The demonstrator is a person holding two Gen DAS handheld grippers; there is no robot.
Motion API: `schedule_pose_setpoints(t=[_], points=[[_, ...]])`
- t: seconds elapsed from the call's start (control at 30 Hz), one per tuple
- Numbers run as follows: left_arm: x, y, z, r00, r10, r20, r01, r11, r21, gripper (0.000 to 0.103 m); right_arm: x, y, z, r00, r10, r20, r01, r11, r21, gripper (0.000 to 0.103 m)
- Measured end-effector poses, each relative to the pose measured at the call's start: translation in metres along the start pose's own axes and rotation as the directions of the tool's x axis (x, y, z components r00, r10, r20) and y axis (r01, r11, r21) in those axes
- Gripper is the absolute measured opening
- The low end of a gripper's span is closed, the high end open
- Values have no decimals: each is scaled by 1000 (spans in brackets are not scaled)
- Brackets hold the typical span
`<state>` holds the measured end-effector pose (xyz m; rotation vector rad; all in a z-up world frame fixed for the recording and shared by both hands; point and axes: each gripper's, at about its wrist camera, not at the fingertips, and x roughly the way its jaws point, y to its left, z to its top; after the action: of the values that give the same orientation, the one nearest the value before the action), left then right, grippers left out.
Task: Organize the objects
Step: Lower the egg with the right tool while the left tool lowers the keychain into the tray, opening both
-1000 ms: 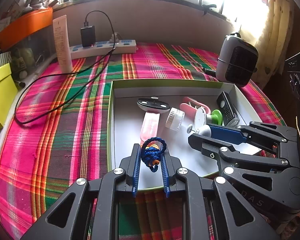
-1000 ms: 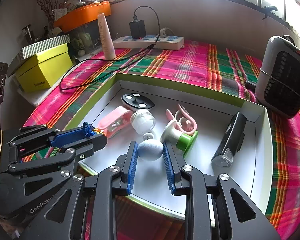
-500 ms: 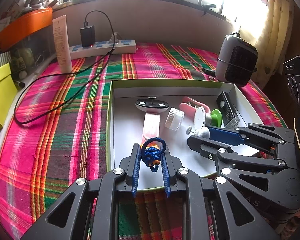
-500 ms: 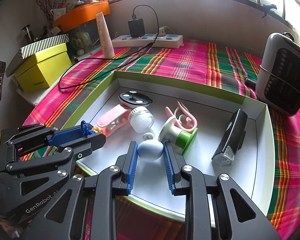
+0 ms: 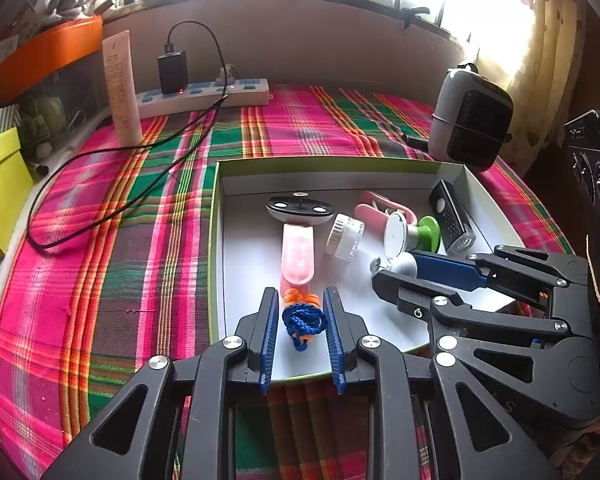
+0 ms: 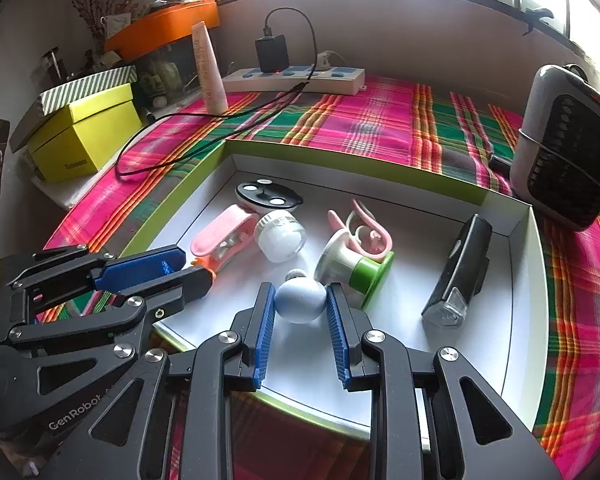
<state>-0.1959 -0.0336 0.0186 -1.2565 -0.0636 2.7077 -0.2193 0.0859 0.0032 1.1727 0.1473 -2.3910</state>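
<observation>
My left gripper (image 5: 301,312) is shut on a blue cord with orange beads (image 5: 302,318), held low over the near left part of a shallow white box (image 5: 236,184). My right gripper (image 6: 301,312) is shut on a pale blue egg-shaped object (image 6: 300,300), over the box's near middle; it also shows in the left wrist view (image 5: 406,263). In the box lie a pink clip (image 6: 224,234), a black oval gadget (image 6: 269,196), a small white jar (image 6: 280,236), a pink loop (image 6: 364,228), a white-and-green spool (image 6: 356,266) and a black bike light (image 6: 460,268).
The box sits on a pink-green plaid cloth (image 5: 100,264). A power strip (image 5: 204,96) with a black charger and trailing cable, and a cream tube (image 5: 122,88), stand at the back. A grey heater (image 6: 568,144) is at the right, a yellow box (image 6: 84,132) at the left.
Both grippers have drawn slightly back toward the box's near edge with their objects. The cord now hangs lower between the left fingers, near the pink clip's end.
</observation>
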Motion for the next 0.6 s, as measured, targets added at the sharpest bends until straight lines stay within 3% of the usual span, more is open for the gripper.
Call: schedule_pose_setpoints(t=[0.3, 0.43, 0.6], points=[[-6, 2, -1, 1000, 5, 9, -5, 1000, -9, 28, -2, -3, -2, 1000, -2, 1, 2, 1000, 21, 28], [-9, 3, -2, 1000, 5, 12, -5, 1000, -17, 32, -4, -4, -3, 1000, -5, 4, 5, 1000, 27, 39], [-12, 2, -4, 1000, 7, 10, -7, 1000, -14, 32, -7, -4, -4, 1000, -14, 8, 14, 1000, 28, 40]])
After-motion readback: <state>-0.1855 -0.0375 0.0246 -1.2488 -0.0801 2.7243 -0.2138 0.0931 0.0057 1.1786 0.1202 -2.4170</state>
